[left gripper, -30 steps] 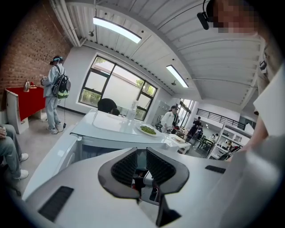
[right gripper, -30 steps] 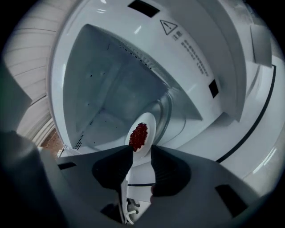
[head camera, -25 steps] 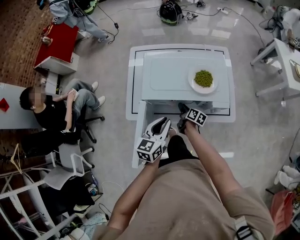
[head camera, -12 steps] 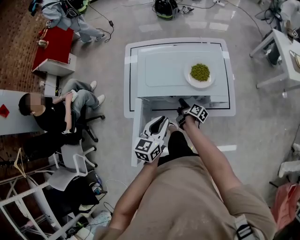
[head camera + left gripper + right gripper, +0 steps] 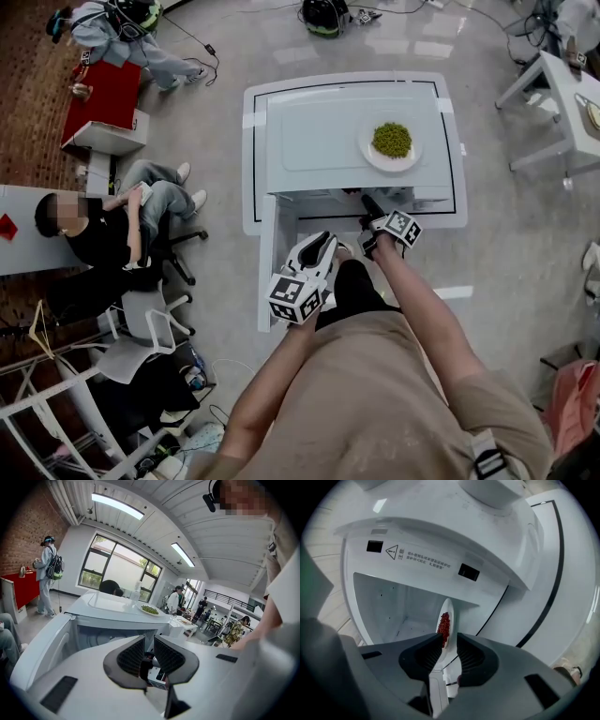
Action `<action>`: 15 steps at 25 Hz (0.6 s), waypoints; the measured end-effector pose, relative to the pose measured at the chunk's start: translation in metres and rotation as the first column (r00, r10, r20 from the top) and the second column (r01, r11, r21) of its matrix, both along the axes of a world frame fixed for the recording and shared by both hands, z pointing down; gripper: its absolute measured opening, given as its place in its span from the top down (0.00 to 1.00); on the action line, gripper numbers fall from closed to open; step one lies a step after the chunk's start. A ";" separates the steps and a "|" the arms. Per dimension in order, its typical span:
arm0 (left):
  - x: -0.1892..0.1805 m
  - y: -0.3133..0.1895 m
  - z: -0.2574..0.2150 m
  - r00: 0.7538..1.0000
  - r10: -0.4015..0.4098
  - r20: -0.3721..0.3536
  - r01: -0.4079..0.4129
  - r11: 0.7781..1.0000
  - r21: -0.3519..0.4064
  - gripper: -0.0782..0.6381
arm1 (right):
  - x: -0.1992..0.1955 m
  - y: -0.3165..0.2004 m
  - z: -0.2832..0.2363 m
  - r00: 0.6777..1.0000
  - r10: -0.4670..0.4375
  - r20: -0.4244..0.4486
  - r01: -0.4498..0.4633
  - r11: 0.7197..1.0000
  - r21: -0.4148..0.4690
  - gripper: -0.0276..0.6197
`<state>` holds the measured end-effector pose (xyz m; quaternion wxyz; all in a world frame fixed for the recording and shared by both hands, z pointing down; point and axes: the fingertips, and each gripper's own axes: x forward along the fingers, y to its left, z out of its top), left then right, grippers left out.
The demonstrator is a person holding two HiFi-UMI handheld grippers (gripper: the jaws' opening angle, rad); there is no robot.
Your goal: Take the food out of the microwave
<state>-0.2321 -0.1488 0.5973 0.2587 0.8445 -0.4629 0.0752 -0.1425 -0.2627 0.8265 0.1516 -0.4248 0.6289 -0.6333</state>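
A white microwave (image 5: 319,141) stands on a white table (image 5: 251,159), its door (image 5: 265,253) swung open to the left. On top of it sits a plate of green peas (image 5: 391,141). In the right gripper view, a white plate of red food (image 5: 445,620) lies at the mouth of the cavity. My right gripper (image 5: 450,641), rolled on its side, has the plate's rim between its jaws, which are opening. From the head view it (image 5: 369,201) reaches into the cavity front. My left gripper (image 5: 323,242) hangs back by the door, narrowly open (image 5: 149,641) and empty.
A seated person (image 5: 94,234) and office chairs are on the floor to the left. A red cabinet (image 5: 108,94) stands at the far left, and a white side table (image 5: 553,75) at the right. Bare grey floor surrounds the microwave table.
My right gripper has edged a little along the front of the cavity and rolled. The left gripper has stayed where it was. The head view has shifted slightly.
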 end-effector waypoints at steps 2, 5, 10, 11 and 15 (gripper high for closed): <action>0.002 0.001 0.001 1.000 0.000 -0.003 0.000 1.000 -0.002 0.82 | -0.004 -0.003 0.002 1.000 -0.014 -0.005 0.014 1.000 -0.001 0.80; 0.004 0.001 0.002 1.000 -0.003 -0.010 0.003 1.000 -0.004 0.82 | -0.006 -0.010 0.008 1.000 -0.007 0.004 0.007 0.999 -0.033 0.80; 0.003 0.005 0.002 1.000 -0.012 -0.020 0.012 1.000 -0.002 0.82 | -0.012 -0.007 0.008 0.995 0.003 0.098 0.004 0.998 -0.070 0.91; 0.001 0.004 0.001 1.000 -0.014 -0.020 0.014 1.000 -0.001 0.82 | -0.014 -0.008 0.005 0.993 0.002 0.115 0.006 0.997 -0.071 0.92; -0.004 0.003 0.002 0.999 -0.032 -0.009 0.032 0.999 0.002 0.82 | -0.016 -0.005 -0.001 0.987 -0.009 0.162 0.021 0.997 -0.075 0.93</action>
